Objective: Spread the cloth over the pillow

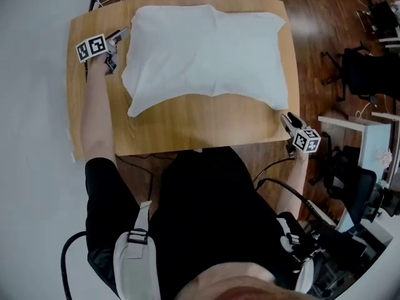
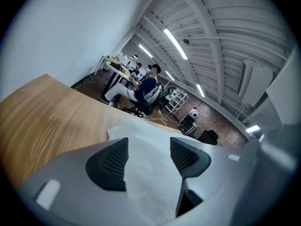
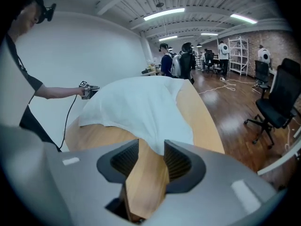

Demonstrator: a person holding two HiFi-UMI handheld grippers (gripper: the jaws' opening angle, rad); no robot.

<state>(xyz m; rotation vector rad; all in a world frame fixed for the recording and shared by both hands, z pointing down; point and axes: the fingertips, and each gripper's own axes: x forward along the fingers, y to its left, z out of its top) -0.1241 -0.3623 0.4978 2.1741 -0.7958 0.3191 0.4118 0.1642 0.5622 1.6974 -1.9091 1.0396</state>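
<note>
A white cloth (image 1: 206, 52) lies draped over a bulging shape on the wooden table (image 1: 187, 130); the pillow beneath it is hidden. My left gripper (image 1: 112, 49) is at the cloth's far left edge. In the left gripper view its jaws (image 2: 148, 147) stand open, with the cloth (image 2: 141, 182) showing in the gap and neither pad pressing on it. At the table's near right corner my right gripper (image 1: 289, 122) hovers beside the cloth's near corner. Its jaws (image 3: 151, 147) are open, with only bare table (image 3: 141, 182) between them and the cloth (image 3: 136, 102) just beyond.
Black office chairs (image 1: 362, 74) and a white desk (image 1: 369, 130) stand to the right of the table. Cables (image 1: 275, 167) hang by my right side. Several people (image 3: 178, 62) stand far back in the room. A white wall runs along the left.
</note>
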